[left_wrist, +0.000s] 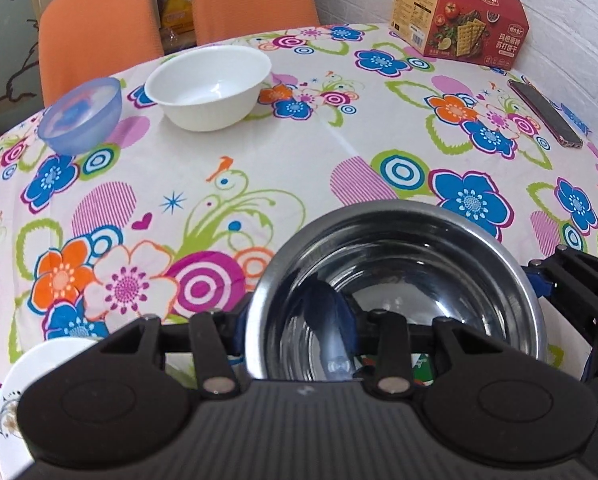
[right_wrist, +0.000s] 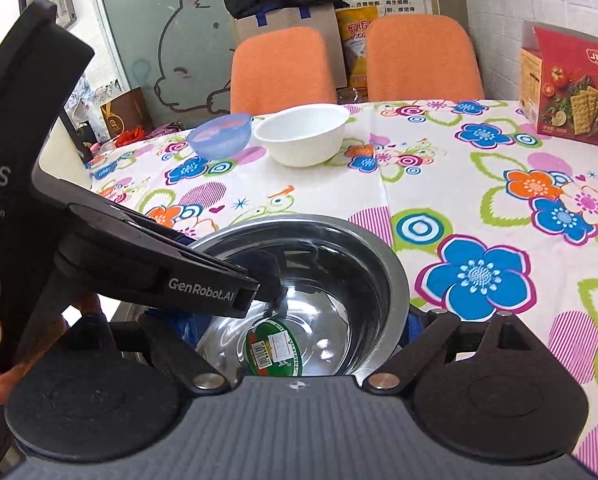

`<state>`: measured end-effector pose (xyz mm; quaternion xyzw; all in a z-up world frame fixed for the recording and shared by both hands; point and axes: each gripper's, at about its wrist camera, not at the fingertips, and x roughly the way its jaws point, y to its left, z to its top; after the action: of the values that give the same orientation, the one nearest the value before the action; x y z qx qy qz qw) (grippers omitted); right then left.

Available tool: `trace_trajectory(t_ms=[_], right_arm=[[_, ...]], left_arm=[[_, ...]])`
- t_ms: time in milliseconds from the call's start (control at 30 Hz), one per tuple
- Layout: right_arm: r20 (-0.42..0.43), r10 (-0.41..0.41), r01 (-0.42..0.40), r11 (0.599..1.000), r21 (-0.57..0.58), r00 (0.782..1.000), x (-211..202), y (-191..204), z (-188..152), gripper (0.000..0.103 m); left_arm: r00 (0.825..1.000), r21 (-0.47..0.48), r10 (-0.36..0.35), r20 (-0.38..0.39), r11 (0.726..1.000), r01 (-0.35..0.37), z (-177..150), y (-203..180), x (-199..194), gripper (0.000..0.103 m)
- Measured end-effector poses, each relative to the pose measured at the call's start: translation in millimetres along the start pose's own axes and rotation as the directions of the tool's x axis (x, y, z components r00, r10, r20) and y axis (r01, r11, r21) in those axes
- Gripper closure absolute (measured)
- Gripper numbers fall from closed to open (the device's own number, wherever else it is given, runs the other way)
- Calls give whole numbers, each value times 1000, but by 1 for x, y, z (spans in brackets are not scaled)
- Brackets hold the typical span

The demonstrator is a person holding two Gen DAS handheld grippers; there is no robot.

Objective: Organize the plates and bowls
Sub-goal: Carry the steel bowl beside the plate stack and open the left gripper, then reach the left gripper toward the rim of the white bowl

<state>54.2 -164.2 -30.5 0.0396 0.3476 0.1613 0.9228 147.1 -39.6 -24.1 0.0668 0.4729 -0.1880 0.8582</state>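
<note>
A shiny steel bowl [left_wrist: 399, 280] with a green sticker inside sits close in front of both cameras on the flowered tablecloth; it also shows in the right wrist view [right_wrist: 323, 276]. My left gripper [left_wrist: 299, 320] is shut on its left rim, one blue-padded finger inside the bowl. My right gripper [right_wrist: 299, 320] straddles the bowl's near side; its fingers are hidden behind the bowl, so its grip is unclear. A white bowl [left_wrist: 209, 86] and a translucent blue bowl [left_wrist: 81, 114] stand at the far left. A white plate [left_wrist: 31, 372] lies at the near left.
A red cracker box [left_wrist: 459, 16] stands at the far right by the brick wall. A phone [left_wrist: 545, 112] lies near the right edge. Two orange chairs [left_wrist: 99, 28] stand behind the table. The left gripper's body [right_wrist: 99, 240] crosses the right wrist view.
</note>
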Motion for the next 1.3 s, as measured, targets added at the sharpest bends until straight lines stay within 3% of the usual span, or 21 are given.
trace_trajectory(t_ms=[167,367,433,467,667,867,1033,1300], right_arm=[[-32,16,-17,1000,-8,999,5,-1,-8,26],[-37,-22,21,999,-24,999,-1,-6,-12,27],[-34,-36,35,999,-31,999,-4,-8,-12,27],[-35,-34,33,999,-31,999,-4,-9,-11,27],[-2,-55,54,998,-30,999,-21,-19,-3,27],[75,-46,43,999,29,996,-43,-36,25,27],[96,-45,48,998,-32,994,-36,-33,58,27],[45,3,4,987,-158,999,12,-28,116,27]], left_arm=[[1000,11,-23,19,1000,22,-1,-3,2,66],[999,37,-30,28,999,29,0,-14,3,64],[999,36,-18,33,999,17,0,-12,3,52],[999,29,-3,39,1000,2,0,-8,0,37],[992,-38,29,124,999,-25,7,30,-36,36],[983,-103,79,164,993,-62,20,69,-58,36],[976,-110,125,179,988,-106,37,89,-63,36],[968,-32,143,207,990,-139,110,105,-39,34]])
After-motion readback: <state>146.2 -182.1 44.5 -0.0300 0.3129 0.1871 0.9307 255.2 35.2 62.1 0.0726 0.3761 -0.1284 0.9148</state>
